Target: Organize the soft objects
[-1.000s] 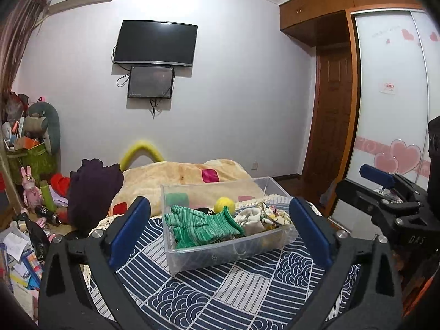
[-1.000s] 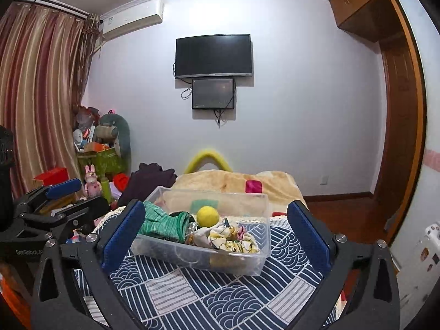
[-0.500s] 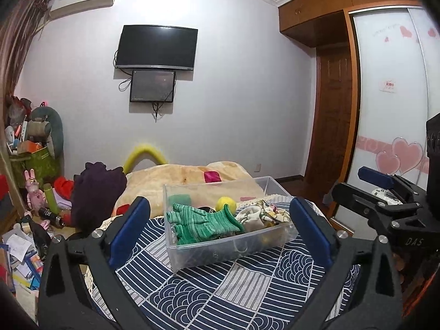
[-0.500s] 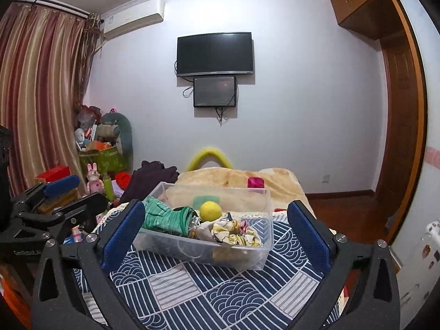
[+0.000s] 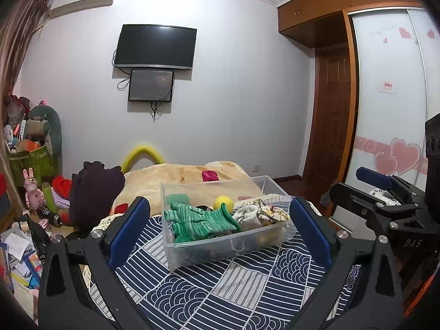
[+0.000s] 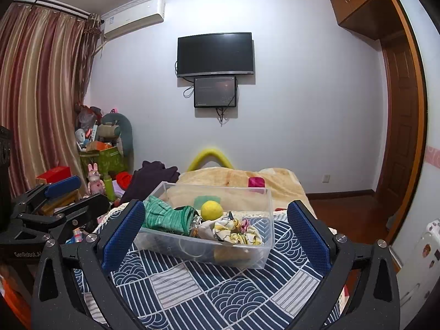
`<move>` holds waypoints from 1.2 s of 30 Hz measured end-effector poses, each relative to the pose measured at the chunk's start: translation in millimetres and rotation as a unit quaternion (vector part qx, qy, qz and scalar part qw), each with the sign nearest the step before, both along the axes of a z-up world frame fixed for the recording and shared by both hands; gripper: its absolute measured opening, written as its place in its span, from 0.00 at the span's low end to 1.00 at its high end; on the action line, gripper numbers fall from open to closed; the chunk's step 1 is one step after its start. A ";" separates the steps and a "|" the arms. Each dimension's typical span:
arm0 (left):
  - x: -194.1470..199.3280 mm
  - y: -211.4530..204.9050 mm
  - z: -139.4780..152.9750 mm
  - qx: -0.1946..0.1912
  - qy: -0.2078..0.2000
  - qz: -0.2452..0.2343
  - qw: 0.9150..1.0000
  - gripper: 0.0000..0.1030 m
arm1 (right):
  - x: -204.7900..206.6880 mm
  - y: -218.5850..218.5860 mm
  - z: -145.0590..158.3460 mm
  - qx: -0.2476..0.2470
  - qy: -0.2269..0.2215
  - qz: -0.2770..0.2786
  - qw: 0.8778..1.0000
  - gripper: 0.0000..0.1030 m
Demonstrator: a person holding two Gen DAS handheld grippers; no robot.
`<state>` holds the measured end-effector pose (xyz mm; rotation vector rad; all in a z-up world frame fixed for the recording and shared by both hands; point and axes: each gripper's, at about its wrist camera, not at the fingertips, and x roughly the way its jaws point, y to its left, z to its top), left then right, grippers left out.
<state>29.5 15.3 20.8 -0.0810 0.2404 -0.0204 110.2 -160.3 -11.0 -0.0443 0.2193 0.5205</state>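
Observation:
A clear plastic bin point(image 5: 264, 185) point(image 6: 265, 250) stands on a navy patterned cloth point(image 5: 220, 294) point(image 6: 214, 288). It holds green knit gloves point(image 5: 200, 221) point(image 6: 165, 217), a yellow ball point(image 5: 223, 202) point(image 6: 211, 211), a white-and-yellow patterned cloth point(image 5: 264, 213) point(image 6: 236, 231) and other soft items. My left gripper point(image 5: 220, 228) is open and empty, short of the bin. My right gripper point(image 6: 216, 231) is open and empty, also short of it. Each gripper shows at the edge of the other's view.
A beige blanket point(image 5: 181, 176) with a red patch and a dark purple garment point(image 5: 93, 189) lie behind the bin. Toys, boxes and papers crowd the left floor point(image 5: 24, 220). A wooden door point(image 5: 330, 115) and a wardrobe point(image 5: 390, 96) are on the right.
Both views have tilted up slightly, so the bin sits a little lower in frame. Both grippers stay open and empty.

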 end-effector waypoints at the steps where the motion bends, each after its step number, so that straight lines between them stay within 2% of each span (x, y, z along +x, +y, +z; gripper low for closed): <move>1: 0.0 -0.2 -0.1 0.000 0.000 0.000 1.000 1.00 | 0.2 0.0 -0.2 0.000 0.000 0.000 1.000 1.00; 36: -1.3 -0.7 -1.0 -0.006 0.005 -0.008 1.000 1.00 | -0.4 0.7 0.1 0.002 0.004 -0.003 1.000 1.00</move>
